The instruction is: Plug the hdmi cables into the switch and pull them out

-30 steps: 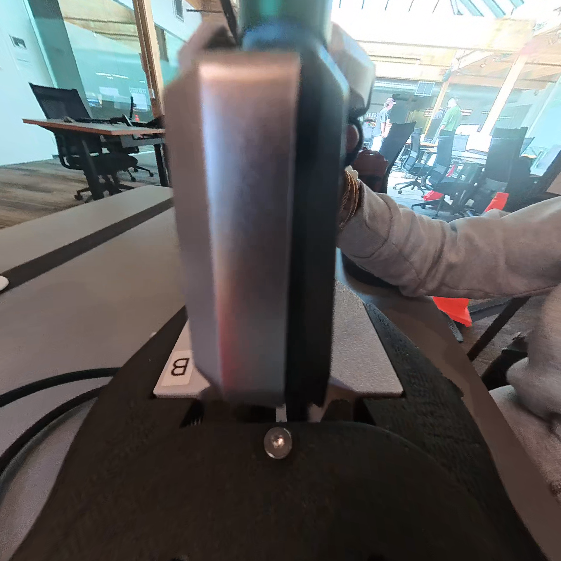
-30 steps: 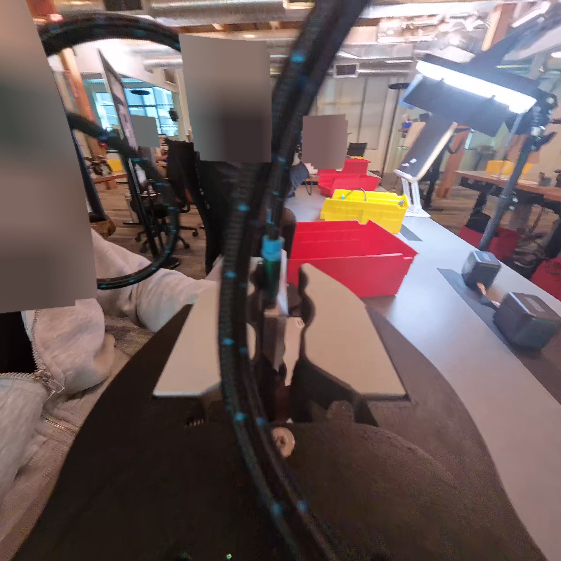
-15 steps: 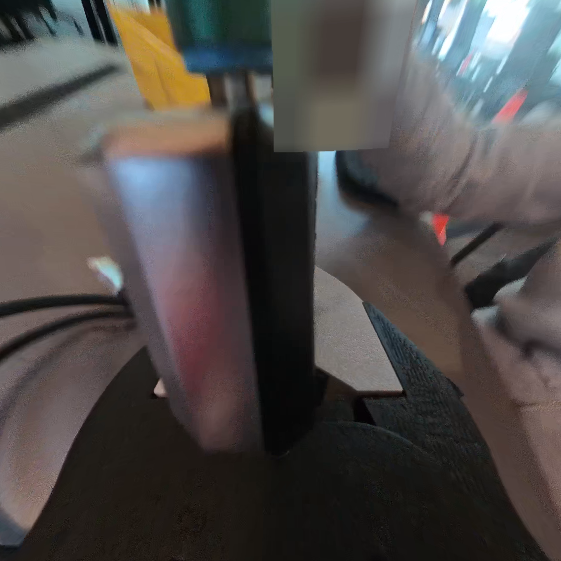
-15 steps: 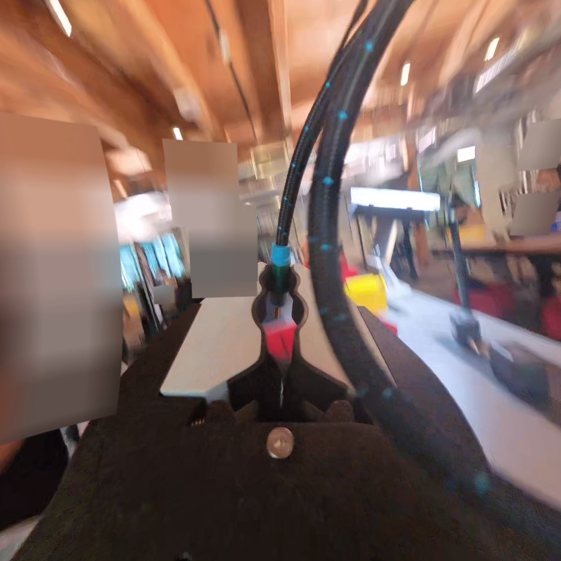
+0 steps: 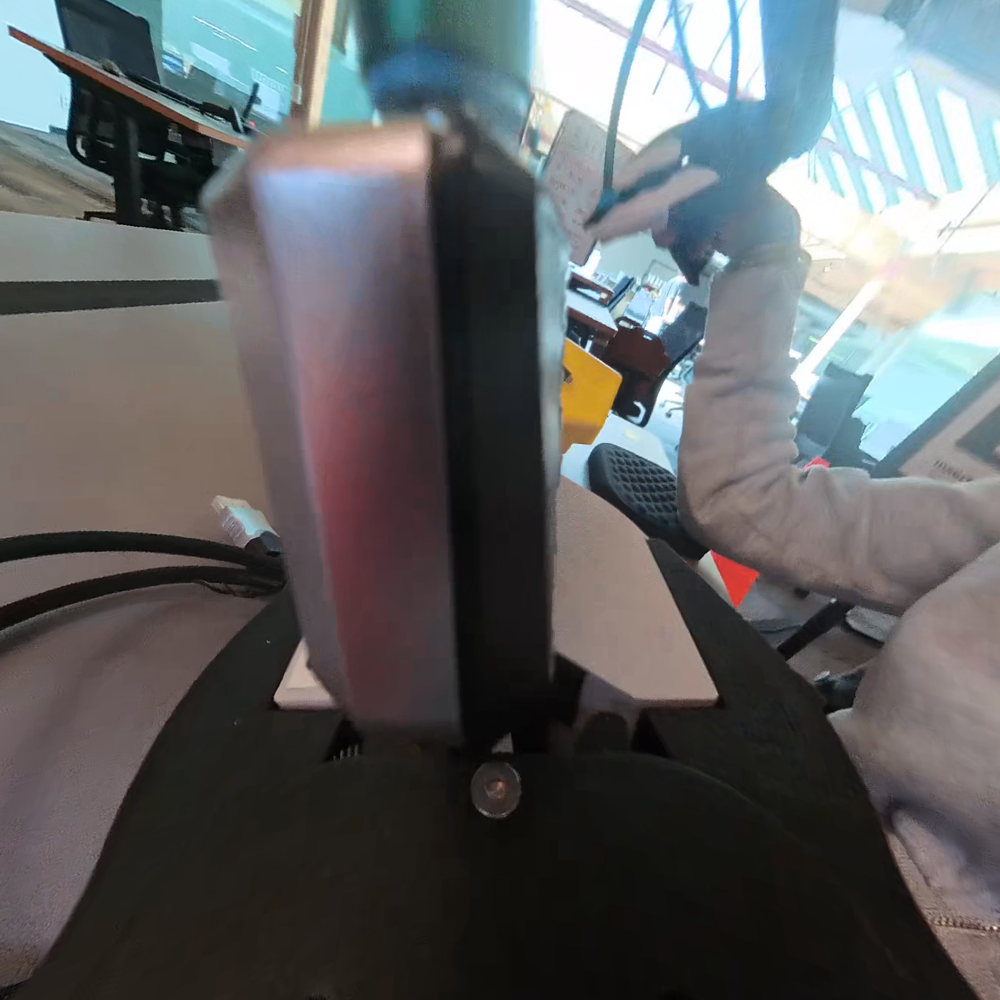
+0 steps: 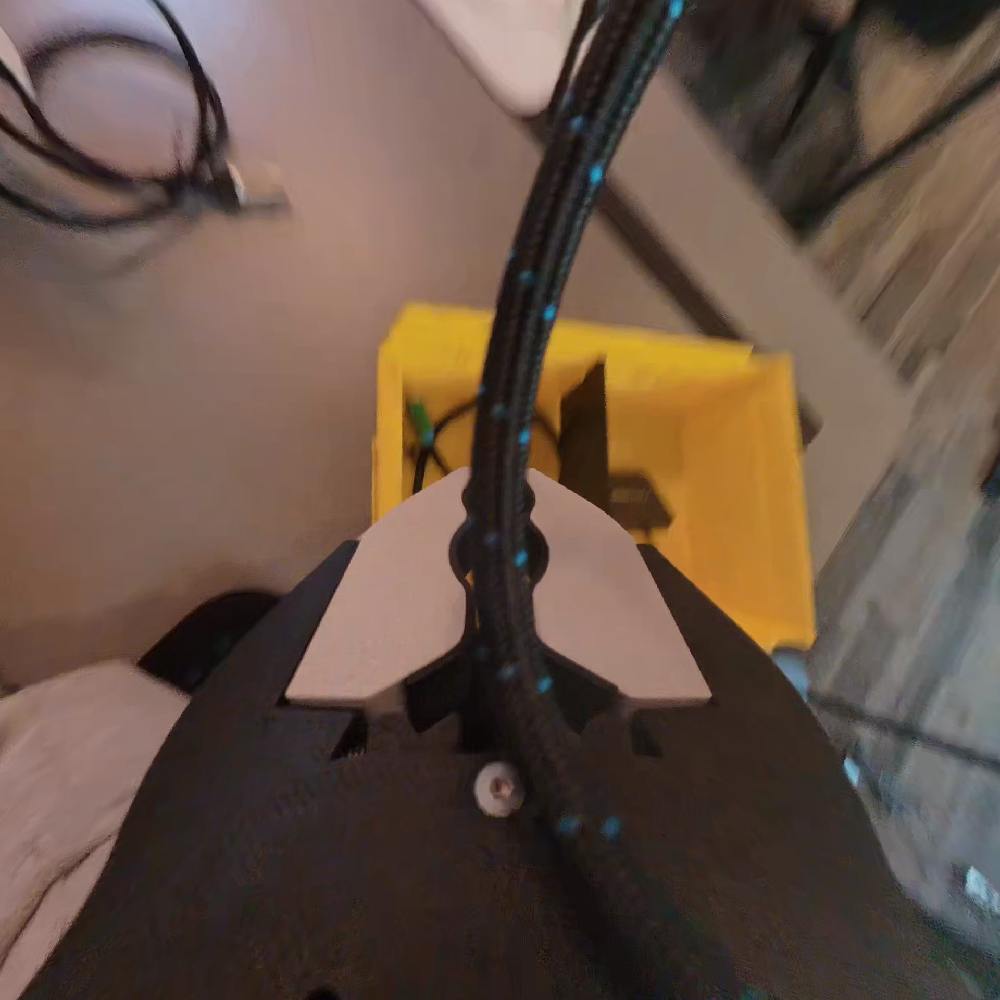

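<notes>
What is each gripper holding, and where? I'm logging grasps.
Left gripper: the switch, clamped across its flat faces at its near end. Right gripper: the braided cable, pinched along its cord, not the plug.

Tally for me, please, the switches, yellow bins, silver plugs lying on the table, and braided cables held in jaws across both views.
Switch: 1
Yellow bin: 1
Silver plug on the table: 1
Braided cable in the jaws of the right gripper: 1
Total: 4
</notes>
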A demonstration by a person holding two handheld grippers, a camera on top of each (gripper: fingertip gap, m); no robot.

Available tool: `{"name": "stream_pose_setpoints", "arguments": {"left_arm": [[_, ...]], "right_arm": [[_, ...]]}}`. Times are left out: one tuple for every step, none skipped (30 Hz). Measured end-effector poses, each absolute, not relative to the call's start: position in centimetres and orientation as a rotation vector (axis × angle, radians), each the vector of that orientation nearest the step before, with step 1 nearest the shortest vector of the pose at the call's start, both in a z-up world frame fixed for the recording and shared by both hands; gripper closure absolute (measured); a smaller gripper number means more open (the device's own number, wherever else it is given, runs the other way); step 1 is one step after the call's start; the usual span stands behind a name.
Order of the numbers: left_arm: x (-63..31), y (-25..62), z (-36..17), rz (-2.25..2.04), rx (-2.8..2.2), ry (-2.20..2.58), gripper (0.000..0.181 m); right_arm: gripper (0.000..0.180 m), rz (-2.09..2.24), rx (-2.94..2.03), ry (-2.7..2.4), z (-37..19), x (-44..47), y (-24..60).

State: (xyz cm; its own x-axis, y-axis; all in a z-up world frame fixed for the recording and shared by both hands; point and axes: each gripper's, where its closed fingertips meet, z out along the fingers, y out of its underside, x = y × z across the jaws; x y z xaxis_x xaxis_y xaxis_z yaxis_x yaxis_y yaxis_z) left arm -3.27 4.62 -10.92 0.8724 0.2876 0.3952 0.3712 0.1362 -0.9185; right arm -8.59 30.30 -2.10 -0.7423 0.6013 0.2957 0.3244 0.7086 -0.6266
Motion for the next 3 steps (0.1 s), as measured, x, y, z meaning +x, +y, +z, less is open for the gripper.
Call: {"name": "stream_pose_setpoints", "arguments": {"left_arm": [[-3.3, 4.5, -10.9, -0.073, -1.452, -0.564, 0.161], [-3.4, 4.5, -10.9, -0.068, -1.455, -0.566, 0.161], [-3.3, 4.5, -11.0, -0.058, -1.464, -0.558, 0.162]], "right_arm": [[0.167, 0.674, -0.797, -2.477, -3.3, -7.9, 31.5], [0.167, 0.609, -0.889, -2.495, -4.1, -7.4, 32.7], [0.168, 0.566, -0.97, -2.491, -4.5, -7.1, 33.7]]}}
